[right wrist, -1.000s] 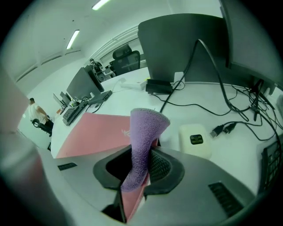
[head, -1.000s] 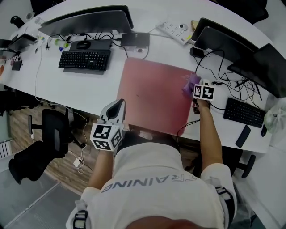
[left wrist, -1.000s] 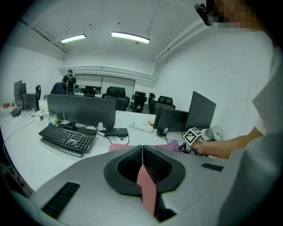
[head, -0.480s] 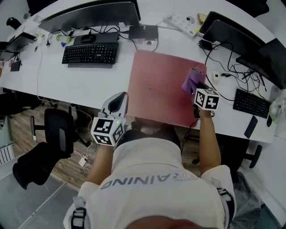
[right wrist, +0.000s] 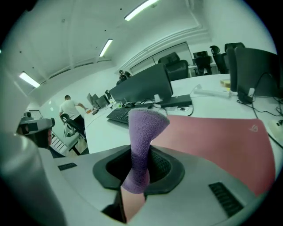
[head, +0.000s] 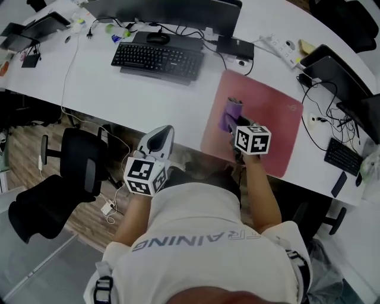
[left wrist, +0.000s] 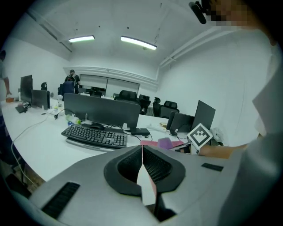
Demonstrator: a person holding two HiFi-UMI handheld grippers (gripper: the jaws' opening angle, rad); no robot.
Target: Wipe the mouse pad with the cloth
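A pink mouse pad (head: 267, 122) lies on the white desk (head: 148, 95). My right gripper (head: 233, 126) is over the pad's left part, shut on a purple cloth (head: 229, 111). In the right gripper view the cloth (right wrist: 143, 132) stands up out of the shut jaws of that gripper (right wrist: 140, 170), with the pad (right wrist: 212, 137) spread beyond it. My left gripper (head: 161, 135) hangs off the desk's front edge, shut and holding nothing. The left gripper view shows that gripper (left wrist: 142, 164) closed, with the cloth (left wrist: 166, 142) far off to the right.
A black keyboard (head: 157, 60) and a monitor (head: 178, 9) stand left of the pad. A small black box (head: 236, 47) and a power strip (head: 282, 50) lie behind it. Another monitor (head: 329, 74), cables and a second keyboard (head: 342, 155) are at the right. An office chair (head: 77, 172) stands lower left.
My right gripper has carried the cloth from the pad's right edge across to its left part. The head view has shifted. The left gripper has stayed where it was.
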